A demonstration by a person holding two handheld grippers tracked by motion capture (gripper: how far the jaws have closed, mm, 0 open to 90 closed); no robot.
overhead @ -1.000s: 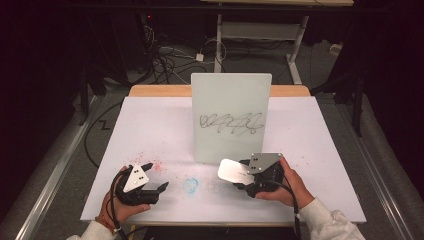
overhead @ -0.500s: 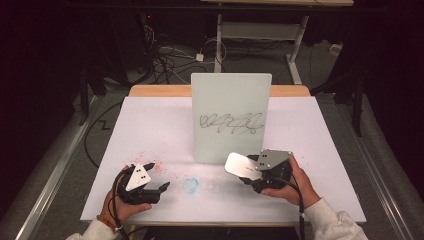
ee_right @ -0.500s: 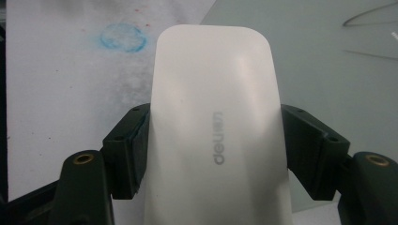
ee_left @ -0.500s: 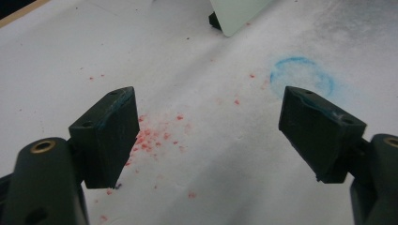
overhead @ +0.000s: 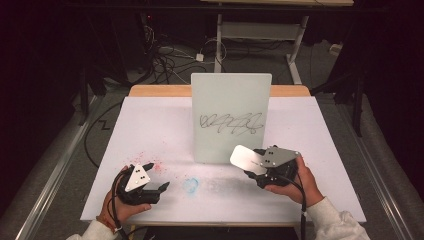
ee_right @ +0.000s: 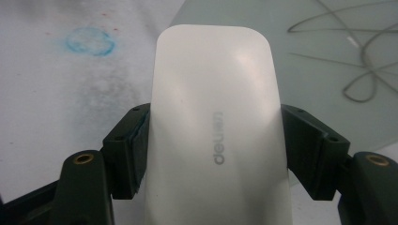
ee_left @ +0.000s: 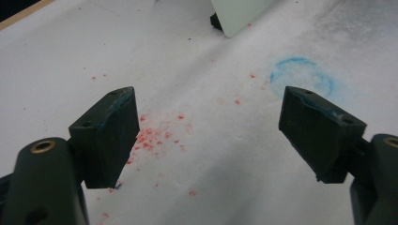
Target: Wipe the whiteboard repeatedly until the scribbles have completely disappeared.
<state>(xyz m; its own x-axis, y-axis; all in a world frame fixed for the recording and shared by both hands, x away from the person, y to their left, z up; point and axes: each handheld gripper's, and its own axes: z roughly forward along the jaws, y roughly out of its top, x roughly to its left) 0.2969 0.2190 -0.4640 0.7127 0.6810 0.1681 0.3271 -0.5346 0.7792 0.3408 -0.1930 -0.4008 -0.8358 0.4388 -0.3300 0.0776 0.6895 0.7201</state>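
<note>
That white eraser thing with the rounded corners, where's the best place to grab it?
Across its two long, straight sides, near the rear half, coming from behind its short end. The right gripper holds the white eraser just so: its flat, parallel sides seat squarely against the jaws, leaving the front end free to reach the scribbled board.

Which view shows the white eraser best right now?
The right gripper view: the white eraser sits close up, clamped between the jaws of the right hand-held gripper, its printed logo readable. The high view shows it small, near the whiteboard.
</note>
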